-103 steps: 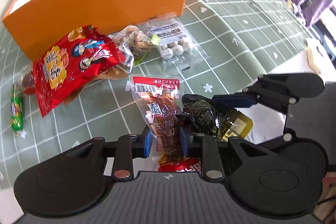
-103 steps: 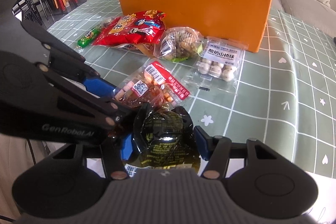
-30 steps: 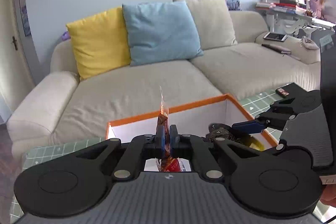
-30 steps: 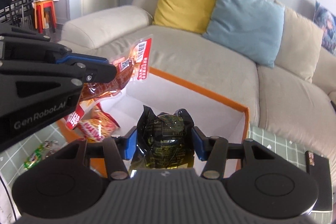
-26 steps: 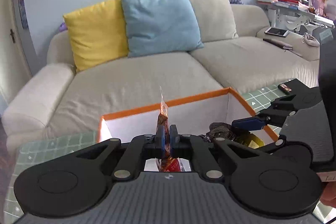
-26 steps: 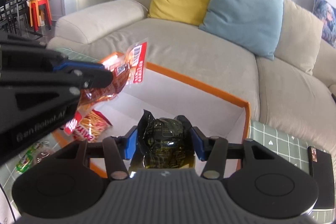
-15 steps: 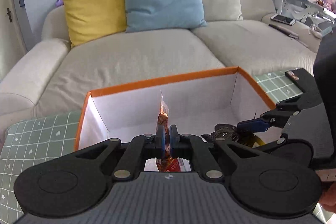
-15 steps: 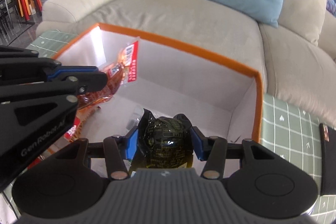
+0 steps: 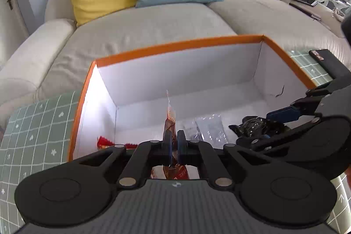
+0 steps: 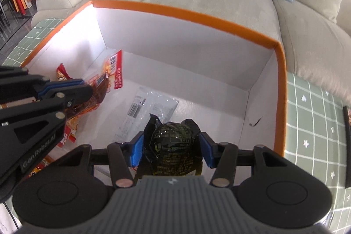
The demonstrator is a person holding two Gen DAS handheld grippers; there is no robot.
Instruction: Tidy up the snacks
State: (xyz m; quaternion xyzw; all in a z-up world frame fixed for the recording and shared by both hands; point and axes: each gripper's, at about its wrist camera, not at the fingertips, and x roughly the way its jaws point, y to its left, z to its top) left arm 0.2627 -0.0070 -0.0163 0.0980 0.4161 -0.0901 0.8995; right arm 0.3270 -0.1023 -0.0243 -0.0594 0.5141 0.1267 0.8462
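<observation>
Low centre of the right wrist view: right claw (image 10: 171, 151) half spread, blue pads clamped on a bulging black foil snack pouch with gold print (image 10: 174, 146), poised over the box floor, presumably for a drop. At the left of that view: left claw (image 9: 173, 146) pressed together, pinching a flat clear-and-red packet of brown dried meat (image 10: 107, 84) by its middle so it hangs edge-on. Beyond, inside the orange-rimmed white cardboard box (image 10: 186, 12): a clear plastic packet (image 10: 151, 109) and red snack bags (image 10: 63, 76), partly hidden behind the claws, printing too small to read.
</observation>
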